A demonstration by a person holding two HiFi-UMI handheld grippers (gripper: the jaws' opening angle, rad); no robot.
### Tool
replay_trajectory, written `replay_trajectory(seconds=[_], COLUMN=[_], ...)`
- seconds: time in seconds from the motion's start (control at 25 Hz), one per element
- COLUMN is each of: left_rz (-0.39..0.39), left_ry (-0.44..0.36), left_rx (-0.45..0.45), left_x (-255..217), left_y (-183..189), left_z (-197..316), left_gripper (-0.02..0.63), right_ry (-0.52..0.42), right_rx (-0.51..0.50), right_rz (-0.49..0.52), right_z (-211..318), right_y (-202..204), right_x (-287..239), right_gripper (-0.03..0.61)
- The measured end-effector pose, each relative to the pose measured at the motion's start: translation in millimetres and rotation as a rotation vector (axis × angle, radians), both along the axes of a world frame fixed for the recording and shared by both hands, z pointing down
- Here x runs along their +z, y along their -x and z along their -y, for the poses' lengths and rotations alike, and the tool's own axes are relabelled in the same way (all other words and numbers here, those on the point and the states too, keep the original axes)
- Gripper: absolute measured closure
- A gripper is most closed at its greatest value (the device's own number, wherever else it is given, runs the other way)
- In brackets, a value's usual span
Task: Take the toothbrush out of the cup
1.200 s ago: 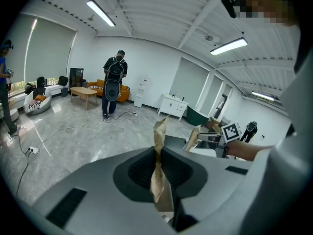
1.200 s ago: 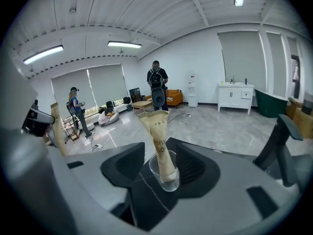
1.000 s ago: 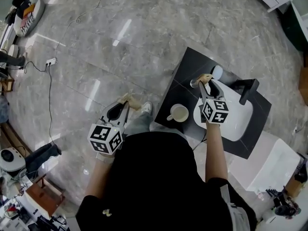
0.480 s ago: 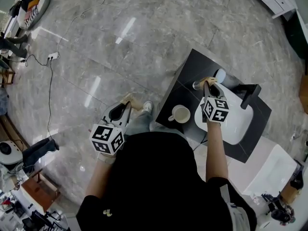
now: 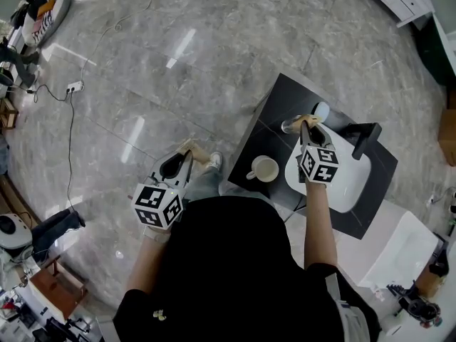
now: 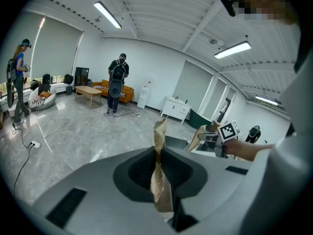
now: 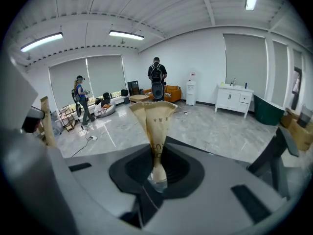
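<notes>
A white mug point(image 5: 266, 168) stands on the black counter point(image 5: 278, 105), left of the white basin point(image 5: 349, 187); its inside looks bare from above. No toothbrush can be made out. My right gripper point(image 5: 305, 122) hovers over the counter's far side, beside a small clear-grey round thing point(image 5: 288, 125). Its jaws have just been closing and the paper-wrapped pads point(image 7: 155, 131) now meet, with nothing showing between them. My left gripper point(image 5: 187, 148) hangs over the floor left of the counter, its pads point(image 6: 157, 170) pressed together, holding nothing.
A black faucet point(image 5: 365, 137) rises at the basin's far right, and a white oval thing point(image 5: 322, 109) lies behind the right gripper. A cable and power strip point(image 5: 75, 89) lie on the grey floor. People stand far off in the room point(image 7: 156, 80).
The right gripper's jaws stood apart a second ago and are now together. Both hands have stayed about where they were.
</notes>
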State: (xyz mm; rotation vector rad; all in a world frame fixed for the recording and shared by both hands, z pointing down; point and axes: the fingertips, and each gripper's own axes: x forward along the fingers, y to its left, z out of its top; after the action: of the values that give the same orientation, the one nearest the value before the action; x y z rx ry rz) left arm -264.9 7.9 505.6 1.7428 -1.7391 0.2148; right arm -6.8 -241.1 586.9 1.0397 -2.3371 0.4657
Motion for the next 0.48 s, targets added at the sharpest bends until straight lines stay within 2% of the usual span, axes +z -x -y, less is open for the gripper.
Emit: replay_trajectory(seconds=[0.48], left_rz=[-0.013], left_ry=[-0.064], left_rx=[0.041], left_x=[-12.5], left_y=[-0.7], left_z=[16.8], left_gripper=[0.568], right_ry=[-0.084], right_rx=[-0.01], right_rz=[0.048], right_z=[-3.4], right_y=[5.6], right_x=[-65.5], right_gripper=[0.523])
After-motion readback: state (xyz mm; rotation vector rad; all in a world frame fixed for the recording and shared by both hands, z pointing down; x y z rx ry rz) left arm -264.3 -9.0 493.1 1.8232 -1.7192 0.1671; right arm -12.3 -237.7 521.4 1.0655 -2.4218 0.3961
